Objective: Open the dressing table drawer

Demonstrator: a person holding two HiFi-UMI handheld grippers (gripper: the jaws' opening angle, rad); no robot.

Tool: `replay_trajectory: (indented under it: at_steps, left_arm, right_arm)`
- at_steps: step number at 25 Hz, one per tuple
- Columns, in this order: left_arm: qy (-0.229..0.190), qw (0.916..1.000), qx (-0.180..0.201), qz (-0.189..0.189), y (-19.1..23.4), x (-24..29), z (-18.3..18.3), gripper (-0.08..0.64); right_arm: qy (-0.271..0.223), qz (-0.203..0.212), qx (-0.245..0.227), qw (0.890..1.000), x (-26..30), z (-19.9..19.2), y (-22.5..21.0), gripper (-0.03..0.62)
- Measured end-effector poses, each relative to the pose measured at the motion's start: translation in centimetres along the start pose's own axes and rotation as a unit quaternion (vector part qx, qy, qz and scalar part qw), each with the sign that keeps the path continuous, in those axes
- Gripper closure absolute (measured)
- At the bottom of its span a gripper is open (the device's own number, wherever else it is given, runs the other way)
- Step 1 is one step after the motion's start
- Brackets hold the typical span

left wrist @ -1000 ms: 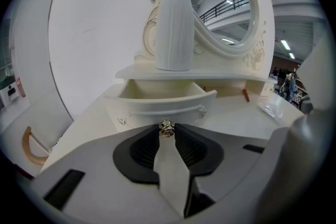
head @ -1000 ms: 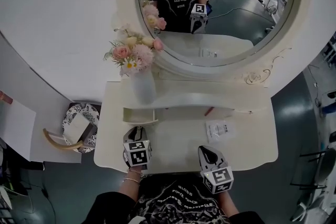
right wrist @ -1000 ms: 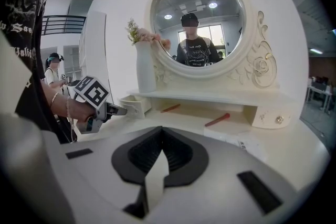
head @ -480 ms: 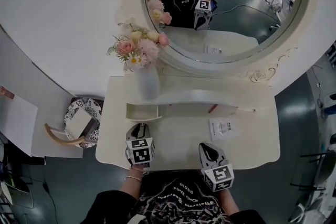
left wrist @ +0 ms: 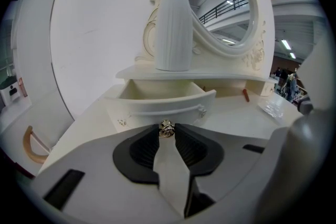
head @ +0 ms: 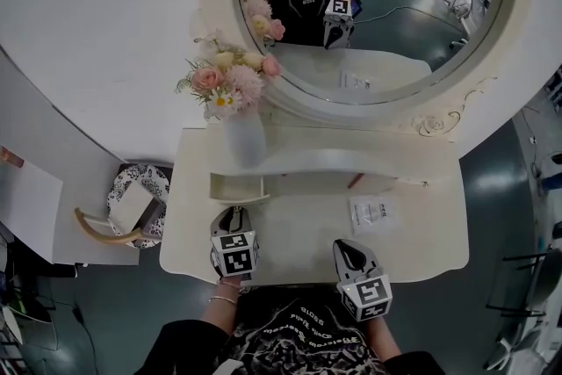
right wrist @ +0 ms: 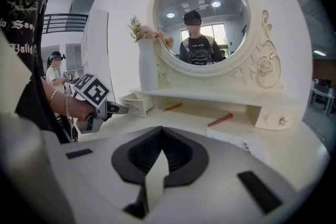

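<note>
The cream dressing table [head: 307,241] has a small left drawer [head: 237,187] standing pulled out from under the shelf, and its inside looks empty [left wrist: 157,89]. My left gripper [head: 233,217] is at the drawer's front. In the left gripper view its jaws [left wrist: 167,131] are shut on the drawer's little metal rose-shaped knob [left wrist: 167,127]. My right gripper [head: 349,252] hovers over the table's front edge to the right, shut with nothing between its jaws [right wrist: 160,128]. The right gripper view shows the left gripper [right wrist: 97,99] at the drawer [right wrist: 134,105].
A white vase [head: 244,139] of flowers stands on the shelf above the open drawer, below the oval mirror [head: 395,22]. A red pencil [head: 351,182] and a clear packet [head: 372,213] lie on the tabletop. A second, closed drawer [right wrist: 273,117] is at the right. A patterned stool [head: 132,206] stands left of the table.
The head view has shifted a little. Both grippers and the drawer stand as before.
</note>
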State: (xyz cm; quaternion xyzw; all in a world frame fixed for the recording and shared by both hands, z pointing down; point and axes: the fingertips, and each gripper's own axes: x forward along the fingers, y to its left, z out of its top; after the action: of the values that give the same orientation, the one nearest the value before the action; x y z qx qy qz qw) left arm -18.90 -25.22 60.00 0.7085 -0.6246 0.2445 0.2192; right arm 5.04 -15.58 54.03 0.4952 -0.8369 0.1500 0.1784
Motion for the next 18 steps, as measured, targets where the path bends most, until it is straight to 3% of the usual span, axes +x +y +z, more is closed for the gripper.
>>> replay_trajectory:
  at_steps: [3, 9, 18]
  left_arm:
    - [-0.001, 1.0, 0.0, -0.004, -0.1, 0.1, 0.1, 0.454]
    - [-0.005, 0.9998, 0.0, -0.021, -1.1, 0.2, 0.0, 0.374]
    - [-0.002, 0.9989, -0.039, -0.028, -1.2, -0.9, -0.7, 0.347]
  right_arm:
    - [0.001, -0.002, 0.001, 1.0, -0.1, -0.1, -0.1, 0.581]
    - [0.002, 0.001, -0.001, 1.0, 0.2, 0.0, 0.0, 0.581]
    - [0.002, 0.005, 0.002, 1.0, 0.6, 0.1, 0.3, 0.581]
